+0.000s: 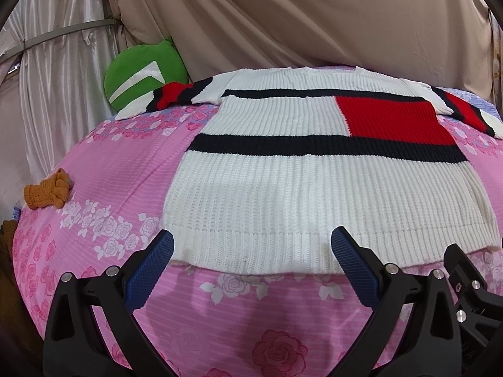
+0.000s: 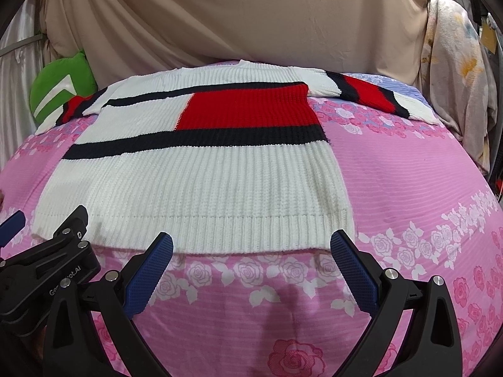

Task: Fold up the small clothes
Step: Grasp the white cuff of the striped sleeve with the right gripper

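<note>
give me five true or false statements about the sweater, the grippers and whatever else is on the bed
1. The sweater lies spread flat on the pink bedsheet. True.
2. The left gripper is shut on the hem. False: it is open, fingers spread by the hem and holding nothing.
3. The right gripper is open. True.
4. The sweater's big colour block is green. False: it is red, with dark bands above and below it.
5. An orange glove lies on top of the sweater. False: it lies apart on the sheet, near the bed's left edge; a green cushion sits by the left sleeve.
</note>
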Available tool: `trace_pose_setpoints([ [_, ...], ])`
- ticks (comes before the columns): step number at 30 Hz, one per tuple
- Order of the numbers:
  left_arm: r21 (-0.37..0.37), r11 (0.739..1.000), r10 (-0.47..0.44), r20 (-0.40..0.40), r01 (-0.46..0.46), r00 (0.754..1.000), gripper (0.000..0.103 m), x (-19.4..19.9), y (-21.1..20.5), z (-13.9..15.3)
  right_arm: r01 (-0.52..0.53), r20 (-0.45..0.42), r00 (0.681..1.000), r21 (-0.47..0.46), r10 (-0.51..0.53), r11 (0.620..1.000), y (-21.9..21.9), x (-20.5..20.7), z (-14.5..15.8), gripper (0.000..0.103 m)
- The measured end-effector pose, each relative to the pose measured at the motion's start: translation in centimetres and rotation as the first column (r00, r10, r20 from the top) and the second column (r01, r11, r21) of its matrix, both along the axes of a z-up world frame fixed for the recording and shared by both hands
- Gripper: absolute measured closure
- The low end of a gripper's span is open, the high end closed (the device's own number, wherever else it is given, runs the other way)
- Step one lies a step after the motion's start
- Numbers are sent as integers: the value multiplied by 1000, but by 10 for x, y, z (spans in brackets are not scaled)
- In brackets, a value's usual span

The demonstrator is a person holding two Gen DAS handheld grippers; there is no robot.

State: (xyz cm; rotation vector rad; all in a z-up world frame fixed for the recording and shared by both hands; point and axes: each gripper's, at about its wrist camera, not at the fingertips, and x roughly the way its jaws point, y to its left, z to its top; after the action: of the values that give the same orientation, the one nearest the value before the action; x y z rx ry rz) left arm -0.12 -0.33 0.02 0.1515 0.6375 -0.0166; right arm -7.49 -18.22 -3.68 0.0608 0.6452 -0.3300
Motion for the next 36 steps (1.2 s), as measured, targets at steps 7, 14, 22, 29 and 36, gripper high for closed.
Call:
trace_pose_setpoints([
  [7,-147,986,-76,-14,73,997,5,2,14,32,39,115,993,-55,-33,998,-32,-14,38,5],
  [14,-138,986,-75,104,89,992,5,25,27,103,-19,376,926,83,-14,996,-163,-23,97,5],
  [22,-86,996,-2,121,13,993,5,96,45,110,200,292,917,256,-273,946,-345,56,96,5],
  [29,-120,992,50,23,-47,998,5,160,64,80,308,196,891,405,-410,861,-438,114,57,8],
  [36,-108,993,44,1,-44,999,5,189,64,58,310,152,883,520,-443,796,-471,153,36,53],
])
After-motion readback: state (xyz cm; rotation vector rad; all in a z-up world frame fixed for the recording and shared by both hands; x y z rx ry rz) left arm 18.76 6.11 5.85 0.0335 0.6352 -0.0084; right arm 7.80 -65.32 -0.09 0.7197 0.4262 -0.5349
